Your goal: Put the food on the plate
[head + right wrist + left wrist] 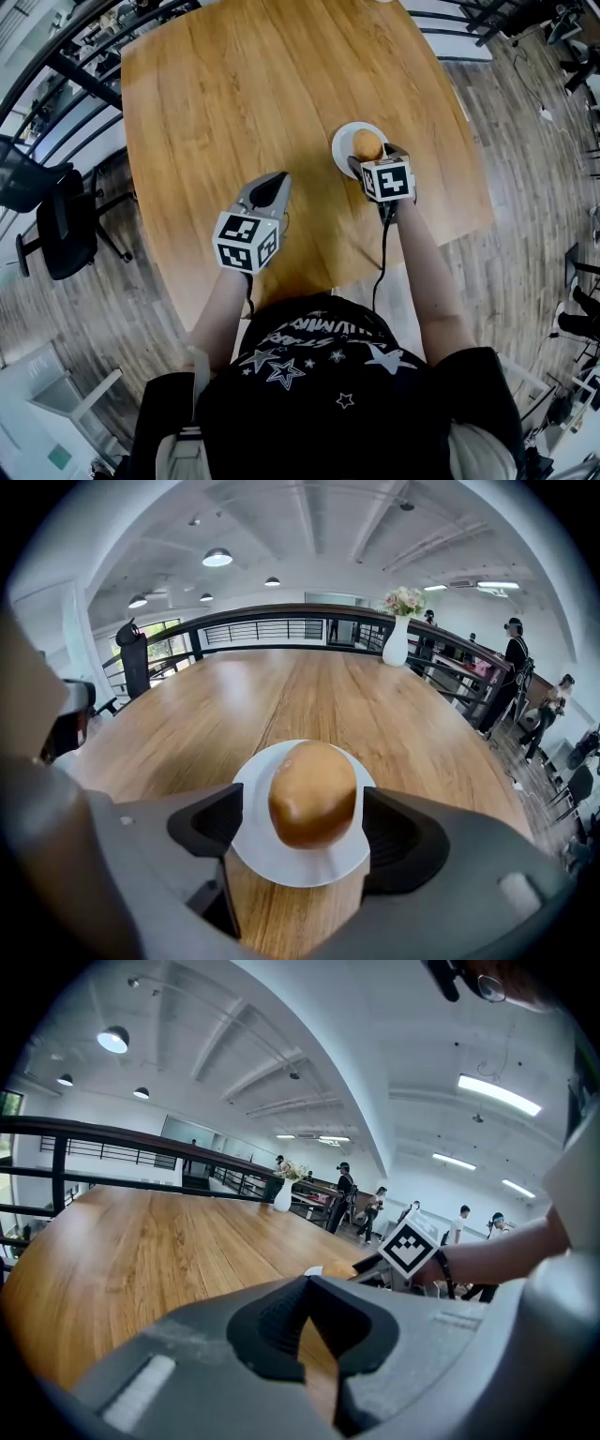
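Right tongs [300, 825]: jaws standing wide, gripping nothing. Bread roll [312, 794]: sitting between them, touching neither, resting on round white plate [281, 866]. Wooden worktop [281, 696]: lying beneath plate. Left tongs [306, 1283]: jaws pressing together, empty, hovering over worktop apart from right tongs.

Table [234, 112] under you: wood, clear grain, smooth satin sheen. Plate [281, 864]: white, smooth, faintly glossy. Bread roll [312, 794]: golden-brown crust, smooth, soft shine. Your right gripper [302, 825] and left gripper [306, 1283]: grey plastic, matt, slightly grainy. Pads [277, 1321]: darker, ribbed, rubbery look. Marker cube [246, 241]: matt black-and-white print. Your shirt [328, 394]: black cloth, white printed stars.
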Demonstrator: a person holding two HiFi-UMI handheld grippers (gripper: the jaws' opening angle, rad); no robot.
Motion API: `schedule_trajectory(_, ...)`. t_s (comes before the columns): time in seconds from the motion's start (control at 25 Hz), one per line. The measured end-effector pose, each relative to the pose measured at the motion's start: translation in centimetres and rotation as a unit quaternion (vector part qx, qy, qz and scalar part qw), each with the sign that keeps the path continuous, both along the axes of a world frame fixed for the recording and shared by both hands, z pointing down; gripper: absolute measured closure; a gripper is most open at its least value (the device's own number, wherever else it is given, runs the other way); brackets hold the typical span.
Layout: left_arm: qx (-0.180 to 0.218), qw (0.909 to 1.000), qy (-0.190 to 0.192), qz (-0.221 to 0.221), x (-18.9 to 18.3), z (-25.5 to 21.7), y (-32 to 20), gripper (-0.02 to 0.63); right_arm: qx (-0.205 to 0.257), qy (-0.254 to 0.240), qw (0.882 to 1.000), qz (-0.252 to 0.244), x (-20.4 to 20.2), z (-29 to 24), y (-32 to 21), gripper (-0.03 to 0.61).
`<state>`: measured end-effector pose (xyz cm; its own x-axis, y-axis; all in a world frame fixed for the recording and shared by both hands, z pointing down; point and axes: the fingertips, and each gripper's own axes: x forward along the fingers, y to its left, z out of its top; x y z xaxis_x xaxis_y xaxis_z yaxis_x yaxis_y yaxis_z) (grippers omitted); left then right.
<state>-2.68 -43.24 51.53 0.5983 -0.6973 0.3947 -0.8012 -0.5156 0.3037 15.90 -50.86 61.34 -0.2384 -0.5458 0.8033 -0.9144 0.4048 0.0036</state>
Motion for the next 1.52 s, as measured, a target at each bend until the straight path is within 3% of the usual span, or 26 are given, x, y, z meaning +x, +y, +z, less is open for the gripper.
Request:
schedule_trajectory(0.52,0.025,0.9996,-0.010,-0.007,0.2,-2.5,3.8,0.612,0.041,-0.034,0.998,0.031,2.1,-4.1,4.1,0.176)
schedule_trajectory(1.08,0.045,0.9985,-0.027,-0.011,2.9,-5.3,10.5,0.612,0.099,-0.116,0.988,0.020,2.8,-10.4,10.9,0.295)
schedule_trajectory(1.52,0.052,0.9970,-0.038,-0.043,2.9,-5.6,17.5,0.612,0.103,-0.151,0.983,-0.019,0.9,-10.6,16.9,0.374)
